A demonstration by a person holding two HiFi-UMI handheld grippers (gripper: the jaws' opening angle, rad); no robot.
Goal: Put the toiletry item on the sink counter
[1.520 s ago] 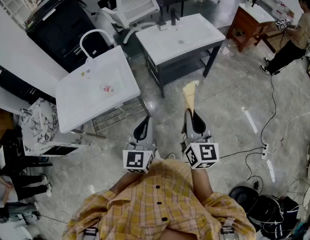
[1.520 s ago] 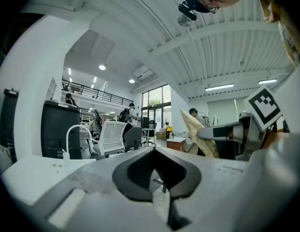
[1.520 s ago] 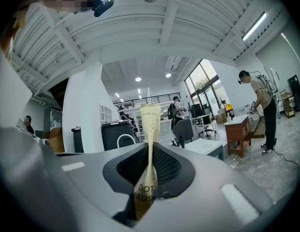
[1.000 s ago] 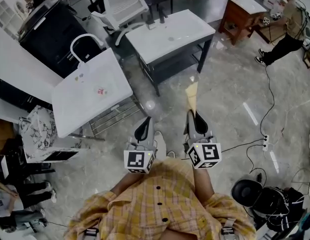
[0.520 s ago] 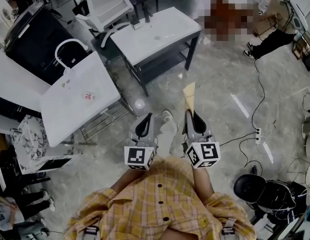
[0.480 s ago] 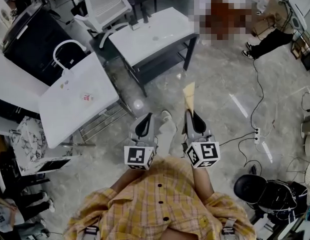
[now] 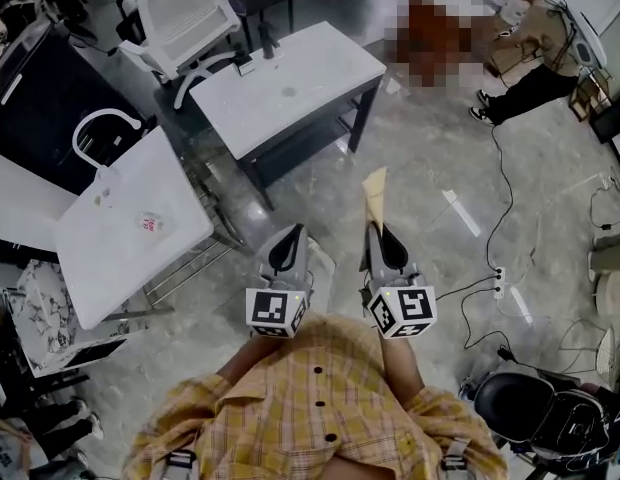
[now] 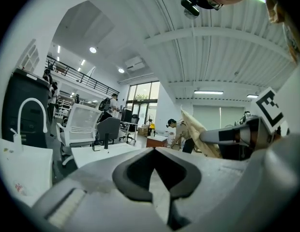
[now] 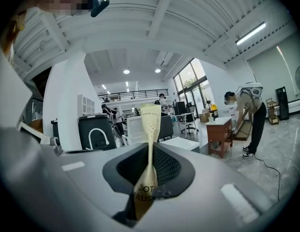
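A tan paper toothbrush packet (image 7: 374, 196) stands up from my right gripper (image 7: 375, 230), which is shut on its lower end. In the right gripper view the packet (image 9: 150, 129) rises straight between the closed jaws of the right gripper (image 9: 149, 170), its perforated top flared. My left gripper (image 7: 287, 243) is beside it, shut and empty; its own view shows the left gripper (image 8: 157, 178) with jaws together and the packet (image 8: 198, 134) off to the right. A white sink counter (image 7: 290, 83) on a dark frame stands ahead across the floor. A second white sink (image 7: 130, 223) with an arched tap is at the left.
A white mesh chair (image 7: 180, 13) and a black cabinet (image 7: 40, 88) stand behind the sinks. A person (image 7: 520, 48) bends at the far right. Cables and a power strip (image 7: 495, 280) lie on the grey floor at the right. A marbled box (image 7: 40, 308) sits low left.
Both sinks have slid left and a little down in the head view as the viewpoint moves. Both grippers keep their place and the packet stays held.
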